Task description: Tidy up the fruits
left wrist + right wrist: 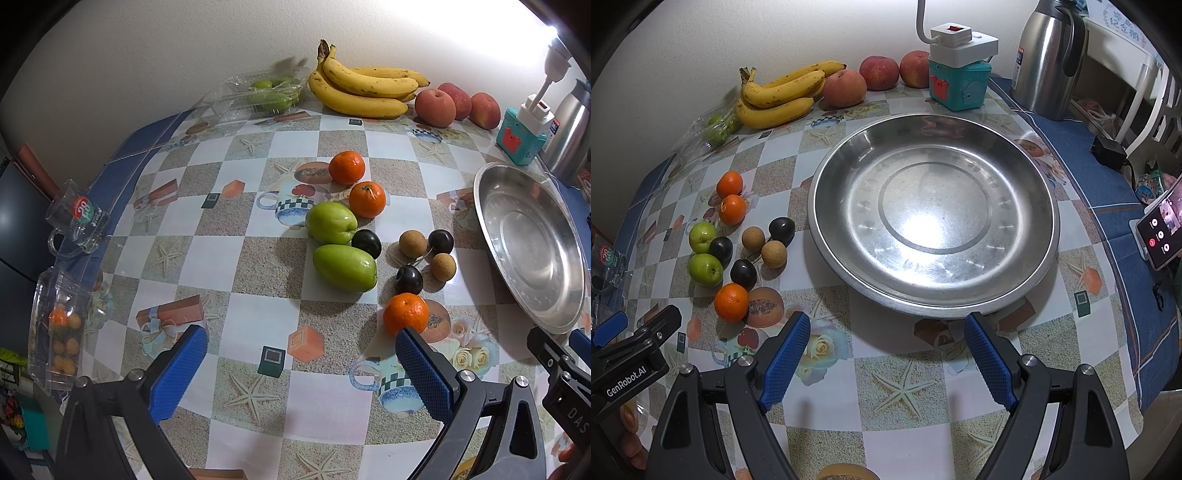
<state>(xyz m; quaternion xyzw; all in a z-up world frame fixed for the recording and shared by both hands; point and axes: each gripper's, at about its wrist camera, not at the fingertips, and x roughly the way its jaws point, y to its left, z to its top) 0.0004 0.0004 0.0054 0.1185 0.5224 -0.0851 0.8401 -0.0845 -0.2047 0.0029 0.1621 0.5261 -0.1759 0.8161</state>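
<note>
Nearest the left gripper (301,369), being held open and empty, 1 orange (405,313) is lying just ahead-right; the right gripper (886,360), also open, is facing the empty metal basin (1043,254).

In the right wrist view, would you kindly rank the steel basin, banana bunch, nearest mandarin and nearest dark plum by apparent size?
1. steel basin
2. banana bunch
3. nearest mandarin
4. nearest dark plum

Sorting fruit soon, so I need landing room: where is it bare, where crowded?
The steel pan holds nothing. Bare cloth lies between the pan's near rim and the right gripper, and under the left gripper. Crowded: the cluster from mandarins to dark plums.
</note>
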